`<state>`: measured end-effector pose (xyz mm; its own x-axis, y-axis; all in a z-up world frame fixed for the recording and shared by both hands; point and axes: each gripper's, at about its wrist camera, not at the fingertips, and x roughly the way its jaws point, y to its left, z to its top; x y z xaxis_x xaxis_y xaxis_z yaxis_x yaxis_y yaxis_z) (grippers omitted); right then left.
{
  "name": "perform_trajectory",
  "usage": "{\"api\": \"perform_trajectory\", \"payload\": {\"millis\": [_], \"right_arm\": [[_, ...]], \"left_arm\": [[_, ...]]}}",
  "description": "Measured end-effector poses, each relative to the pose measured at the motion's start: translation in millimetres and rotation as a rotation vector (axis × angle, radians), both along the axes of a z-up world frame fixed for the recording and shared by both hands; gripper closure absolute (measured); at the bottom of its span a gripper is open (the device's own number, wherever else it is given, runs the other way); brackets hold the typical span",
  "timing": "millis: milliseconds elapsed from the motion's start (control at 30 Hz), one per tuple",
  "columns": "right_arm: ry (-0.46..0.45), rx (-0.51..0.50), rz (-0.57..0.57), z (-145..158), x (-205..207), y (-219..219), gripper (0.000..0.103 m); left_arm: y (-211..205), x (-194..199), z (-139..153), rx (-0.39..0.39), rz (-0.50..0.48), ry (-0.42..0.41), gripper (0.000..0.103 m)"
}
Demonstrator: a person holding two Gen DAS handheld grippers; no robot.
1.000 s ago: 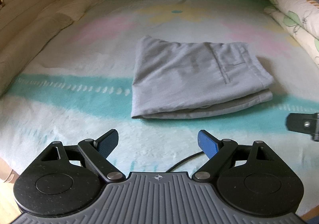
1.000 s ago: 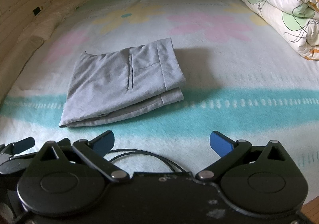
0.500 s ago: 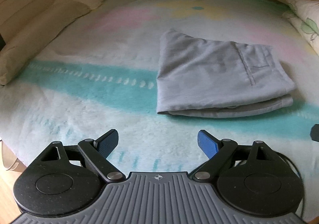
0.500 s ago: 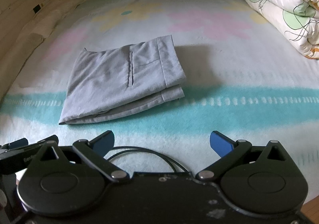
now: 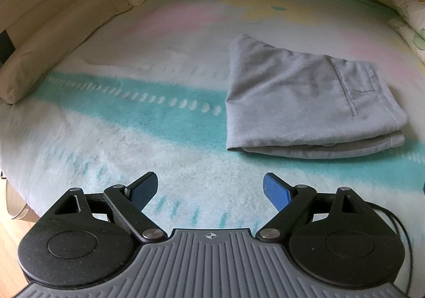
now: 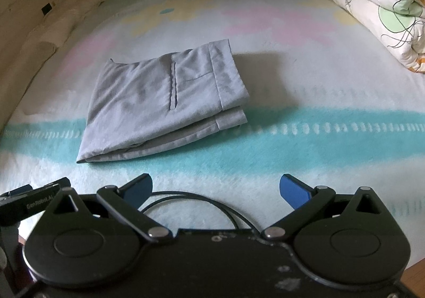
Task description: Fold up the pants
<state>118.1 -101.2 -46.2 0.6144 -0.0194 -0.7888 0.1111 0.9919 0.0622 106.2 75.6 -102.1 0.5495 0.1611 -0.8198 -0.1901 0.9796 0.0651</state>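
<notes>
The grey pants (image 5: 300, 101) lie folded into a flat stack on the pastel blanket (image 5: 132, 117), back pocket facing up. They also show in the right wrist view (image 6: 164, 101). My left gripper (image 5: 209, 191) is open and empty, low over the blanket near the front edge, with the pants ahead and to the right. My right gripper (image 6: 215, 191) is open and empty, with the pants ahead and to the left. Neither gripper touches the pants.
A rolled floral quilt (image 6: 372, 6) lies at the far right. Beige pillows (image 5: 66, 32) line the left side by the wooden bed frame. A black cable (image 6: 191, 202) loops on the blanket by my right gripper. The left gripper's body (image 6: 29, 202) shows at the lower left.
My left gripper has swung to the left, so the pants have shifted rightwards in its view. The right gripper has barely moved. The pants have not moved.
</notes>
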Motion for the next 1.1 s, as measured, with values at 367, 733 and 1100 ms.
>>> {"api": "perform_trajectory", "payload": {"millis": [367, 733, 1100], "right_arm": [[0.022, -0.006, 0.014, -4.8, 3.3, 4.6, 0.0], [0.026, -0.006, 0.015, -5.3, 4.3, 6.1, 0.0], [0.028, -0.009, 0.021, -7.2, 4.3, 6.6, 0.0]], "left_arm": [[-2.8, 1.6, 0.6, -0.012, -0.004, -0.002, 0.016], [-4.2, 1.4, 0.5, -0.01, -0.007, -0.001, 0.016], [-9.2, 0.3, 3.6, -0.002, -0.027, -0.023, 0.017]]}}
